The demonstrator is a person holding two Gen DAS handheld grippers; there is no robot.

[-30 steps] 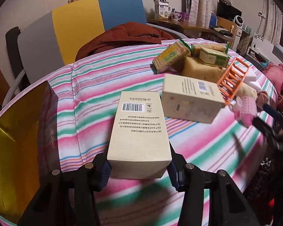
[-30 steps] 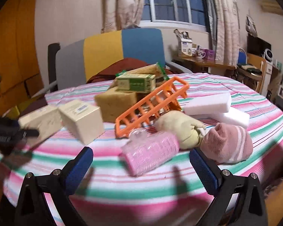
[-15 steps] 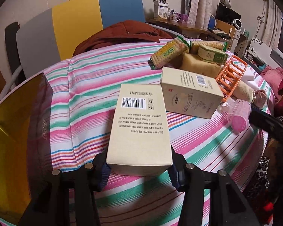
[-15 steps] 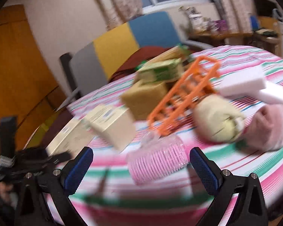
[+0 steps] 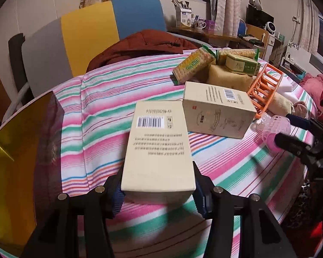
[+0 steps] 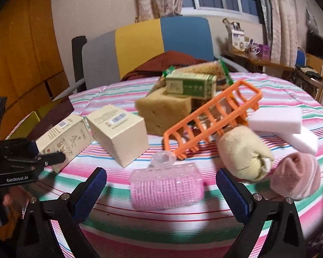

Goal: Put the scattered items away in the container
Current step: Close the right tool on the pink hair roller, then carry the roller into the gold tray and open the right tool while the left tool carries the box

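A long beige carton with a barcode lies on the striped cloth, its near end between the pads of my left gripper. The pads still touch its sides while the jaws are opening. The gold-lined, maroon-walled container stands just left of it. My right gripper is open, its fingers standing apart on either side of a pink hair roller near the table's front edge. From the right wrist view, the left gripper shows at the far left on the carton.
A second beige carton, sponge block, green box, cracker packs, orange rack, white foam blocks, a yellowish sock roll and a pink one crowd the table. A chair with a red jacket stands behind.
The right gripper has come in closer, with the pink roller now lower between its fingers. The left gripper has kept its place on the carton.
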